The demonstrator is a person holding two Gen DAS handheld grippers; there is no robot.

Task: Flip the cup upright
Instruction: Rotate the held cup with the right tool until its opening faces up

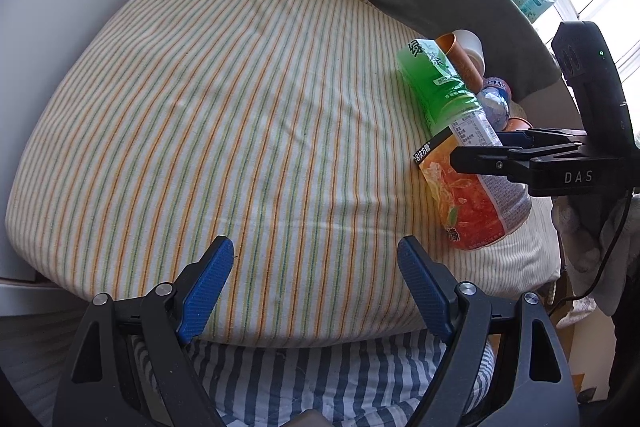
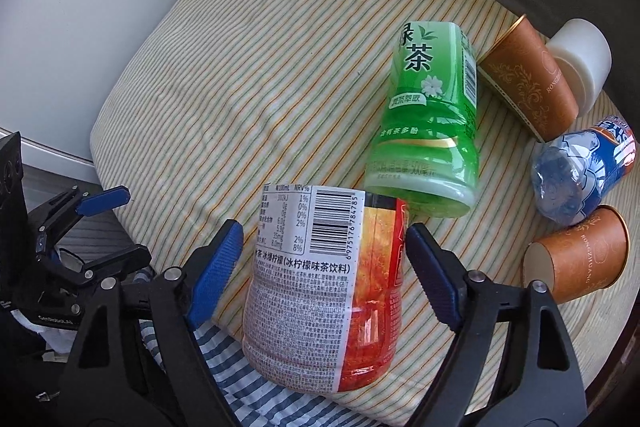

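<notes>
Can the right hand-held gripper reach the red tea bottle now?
Probably yes. The right hand-held gripper is open, its fingers on both sides of the red tea bottle lying on the striped pillow; nothing blocks it.

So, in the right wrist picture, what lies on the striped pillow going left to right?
Red lemon tea bottle between the open right tongs → green tea bottle → upper brown paper cup → white bottle.
</notes>
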